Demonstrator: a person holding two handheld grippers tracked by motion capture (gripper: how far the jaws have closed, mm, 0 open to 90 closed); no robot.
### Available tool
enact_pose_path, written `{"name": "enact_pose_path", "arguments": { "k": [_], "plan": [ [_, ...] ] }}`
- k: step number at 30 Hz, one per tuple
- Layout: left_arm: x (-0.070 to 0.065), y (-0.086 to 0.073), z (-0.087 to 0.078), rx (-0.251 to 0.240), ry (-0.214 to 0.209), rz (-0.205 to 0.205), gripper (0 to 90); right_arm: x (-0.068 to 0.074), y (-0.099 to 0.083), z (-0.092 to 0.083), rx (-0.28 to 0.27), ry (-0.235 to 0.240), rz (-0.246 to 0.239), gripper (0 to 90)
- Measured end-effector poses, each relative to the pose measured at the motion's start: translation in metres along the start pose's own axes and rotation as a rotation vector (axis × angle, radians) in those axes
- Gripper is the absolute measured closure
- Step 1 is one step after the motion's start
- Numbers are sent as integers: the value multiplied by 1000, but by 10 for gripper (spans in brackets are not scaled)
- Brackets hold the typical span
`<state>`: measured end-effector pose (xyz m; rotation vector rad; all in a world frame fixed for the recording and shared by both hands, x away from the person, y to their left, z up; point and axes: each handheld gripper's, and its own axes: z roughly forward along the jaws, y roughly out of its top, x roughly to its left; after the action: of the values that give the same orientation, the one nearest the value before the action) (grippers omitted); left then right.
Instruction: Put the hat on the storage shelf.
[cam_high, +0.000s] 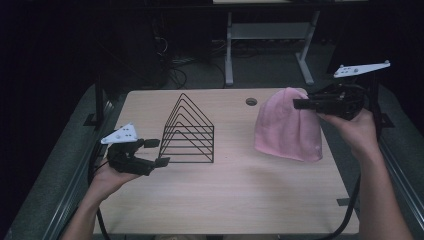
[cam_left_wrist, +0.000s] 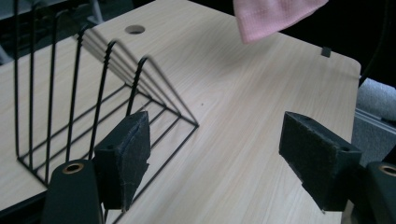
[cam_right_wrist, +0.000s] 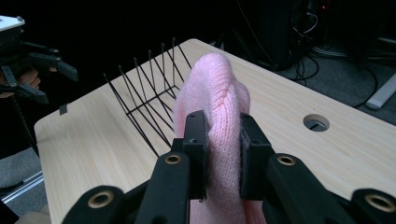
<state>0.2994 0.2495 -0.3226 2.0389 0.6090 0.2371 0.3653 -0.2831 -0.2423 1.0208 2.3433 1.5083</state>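
A pink knit beanie (cam_high: 287, 127) hangs above the right side of the table, pinched near its crown by my right gripper (cam_high: 302, 104), which is shut on it. In the right gripper view the pink knit beanie (cam_right_wrist: 212, 88) bulges up between the two jaws of my right gripper (cam_right_wrist: 223, 158). A black wire rack (cam_high: 190, 131) of triangular dividers stands at the table's middle left. My left gripper (cam_high: 156, 152) is held open just left of the rack, nothing between its pads. In the left gripper view my left gripper (cam_left_wrist: 224, 154) is wide open beside the wire rack (cam_left_wrist: 98, 93).
The light wood table (cam_high: 230, 195) has a round cable hole (cam_high: 251, 101) near its far edge. A desk frame (cam_high: 270, 35) and cables lie on the dark floor behind. Metal rails run along both table sides.
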Motion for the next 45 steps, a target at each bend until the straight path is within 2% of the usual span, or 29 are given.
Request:
{"name": "enact_pose_path", "arguments": {
  "k": [4,8,9,11,21,28,30,34,45],
  "plan": [
    [-4,15,5,3,-16,32,246,3,4,-4,-7,4,-7,764],
    [-7,26,8,-1,-34,46,247,6,8,-7,-21,13,-13,764],
    [-8,33,11,4,-53,60,248,7,9,-7,-20,12,-18,764],
    [-10,40,14,2,-75,67,248,8,11,-8,-21,15,-21,764],
    [-14,68,36,0,-128,100,248,21,26,-13,-33,29,-55,763],
    [-16,81,50,4,-159,105,248,34,39,-14,-43,45,-86,764],
    [-16,85,56,7,-173,92,248,37,42,-13,-49,55,-92,762],
    [-16,89,62,17,-174,95,248,41,46,-11,-54,67,-103,763],
    [-10,113,78,22,-200,98,248,52,60,-5,-57,92,-134,763]
  ]
}}
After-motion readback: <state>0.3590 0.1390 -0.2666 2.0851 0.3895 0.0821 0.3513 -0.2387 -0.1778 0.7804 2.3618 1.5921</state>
